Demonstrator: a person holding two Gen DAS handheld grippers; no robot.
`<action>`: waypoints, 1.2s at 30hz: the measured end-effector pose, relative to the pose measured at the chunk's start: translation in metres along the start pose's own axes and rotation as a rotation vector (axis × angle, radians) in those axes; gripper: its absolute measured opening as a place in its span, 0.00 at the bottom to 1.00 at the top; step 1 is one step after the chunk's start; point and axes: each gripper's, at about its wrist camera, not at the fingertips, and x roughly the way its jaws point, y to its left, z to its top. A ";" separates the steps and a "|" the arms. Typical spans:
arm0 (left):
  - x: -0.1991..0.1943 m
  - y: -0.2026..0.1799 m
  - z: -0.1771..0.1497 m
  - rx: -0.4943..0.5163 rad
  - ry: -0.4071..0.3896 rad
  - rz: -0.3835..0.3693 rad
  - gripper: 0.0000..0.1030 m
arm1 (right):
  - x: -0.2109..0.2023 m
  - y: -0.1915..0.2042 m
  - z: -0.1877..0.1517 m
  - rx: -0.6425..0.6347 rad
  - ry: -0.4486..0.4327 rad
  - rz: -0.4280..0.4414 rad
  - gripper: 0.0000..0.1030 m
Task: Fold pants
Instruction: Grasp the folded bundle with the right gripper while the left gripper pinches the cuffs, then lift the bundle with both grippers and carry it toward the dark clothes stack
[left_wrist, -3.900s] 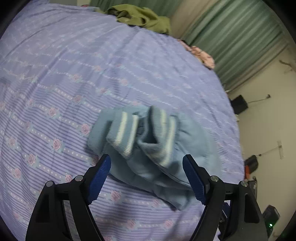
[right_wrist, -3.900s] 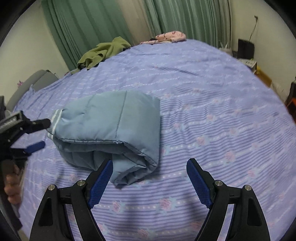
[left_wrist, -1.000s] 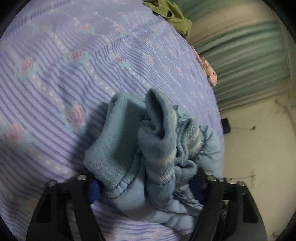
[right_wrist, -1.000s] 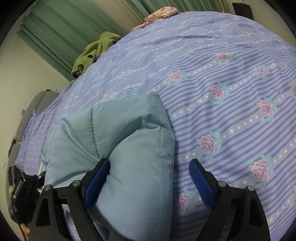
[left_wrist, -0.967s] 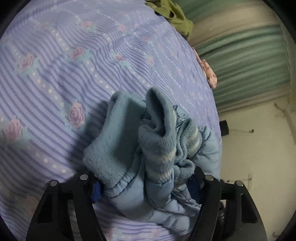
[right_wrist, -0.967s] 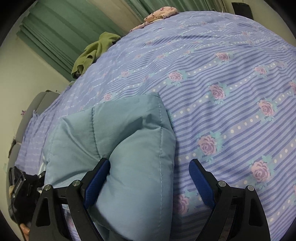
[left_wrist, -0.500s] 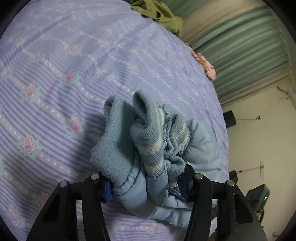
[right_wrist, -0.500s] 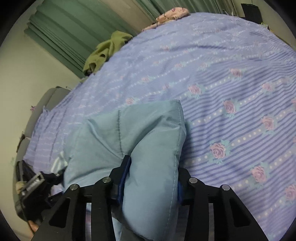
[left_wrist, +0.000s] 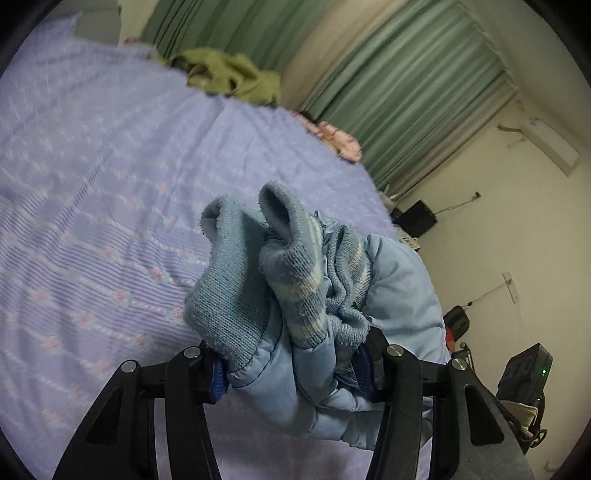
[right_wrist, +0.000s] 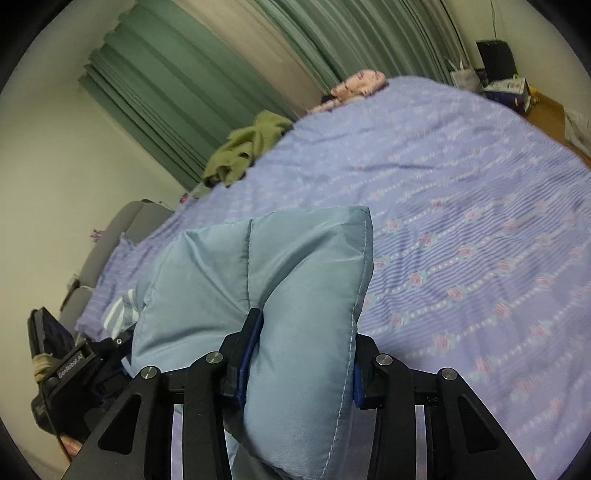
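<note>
The folded light blue padded pants (left_wrist: 391, 295) are held up off the purple floral bed (left_wrist: 92, 206). My left gripper (left_wrist: 291, 369) is shut on their knitted, white-striped cuff end (left_wrist: 291, 273). My right gripper (right_wrist: 299, 354) is shut on the smooth folded end of the pants (right_wrist: 266, 280). The left gripper's body (right_wrist: 70, 373) shows at the lower left of the right wrist view. The fingertips of both grippers are buried in fabric.
An olive green garment (left_wrist: 229, 77) and a pink patterned cloth (left_wrist: 340, 140) lie at the bed's far edge by green curtains (left_wrist: 402, 92). A grey sofa (right_wrist: 110, 240) stands beside the bed. Black devices (left_wrist: 524, 373) sit by the wall.
Both grippers closed on the pants bundle and lifted it off the bed. The views tilted up, showing more curtain and wall.
</note>
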 end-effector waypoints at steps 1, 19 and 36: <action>-0.015 -0.006 -0.001 0.009 -0.008 -0.001 0.51 | -0.018 0.012 -0.003 -0.005 -0.013 0.000 0.39; -0.232 -0.090 -0.071 0.170 -0.144 -0.081 0.51 | -0.242 0.110 -0.070 -0.095 -0.203 -0.001 0.39; -0.328 -0.086 -0.127 0.103 -0.270 -0.016 0.51 | -0.303 0.135 -0.096 -0.252 -0.176 0.111 0.39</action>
